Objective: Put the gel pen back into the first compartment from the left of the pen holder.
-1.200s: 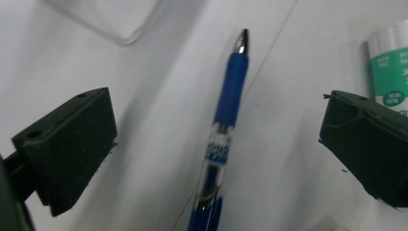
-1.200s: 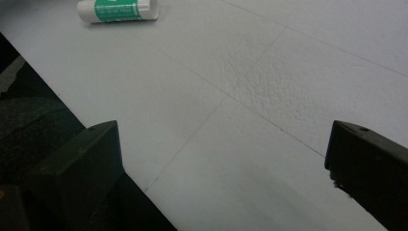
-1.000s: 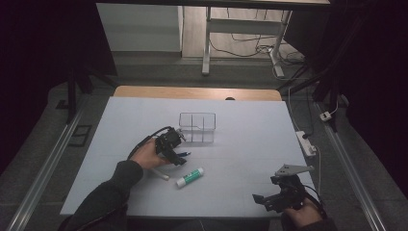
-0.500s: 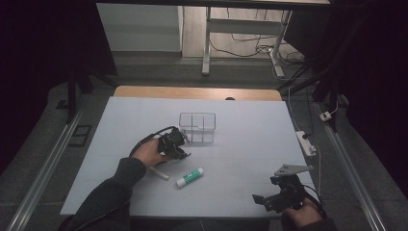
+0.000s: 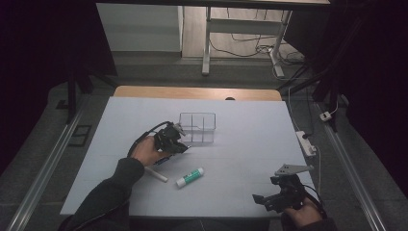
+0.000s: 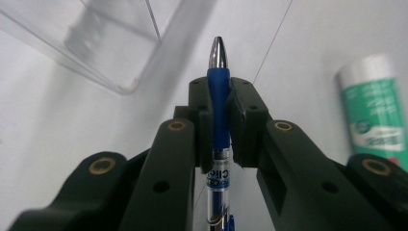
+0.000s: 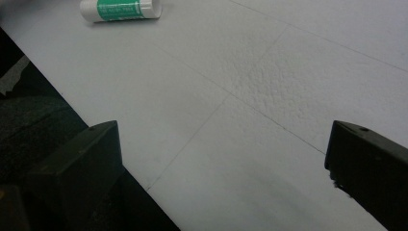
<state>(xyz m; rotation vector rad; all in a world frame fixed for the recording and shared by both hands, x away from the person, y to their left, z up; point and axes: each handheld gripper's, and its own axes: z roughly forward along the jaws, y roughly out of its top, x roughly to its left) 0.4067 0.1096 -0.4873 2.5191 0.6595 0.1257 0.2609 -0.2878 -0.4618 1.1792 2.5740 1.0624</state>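
The left gripper [image 6: 219,103] has just closed its jaws on a blue pen [image 6: 219,96] with a metal tip, just beside the clear plastic box [image 6: 120,43]. The right gripper [image 7: 223,159] is wide open and empty above the grainy white table [image 7: 269,86].

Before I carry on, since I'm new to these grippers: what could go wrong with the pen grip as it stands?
The left gripper has just been closing and now pinches the blue pen near its tip, with most of the barrel trailing behind, so it may pivot or slip when lifted. The clear organizer stands close ahead; a tilted pen could catch its rim or nudge it. The glue stick lies loose nearby and might roll if bumped.
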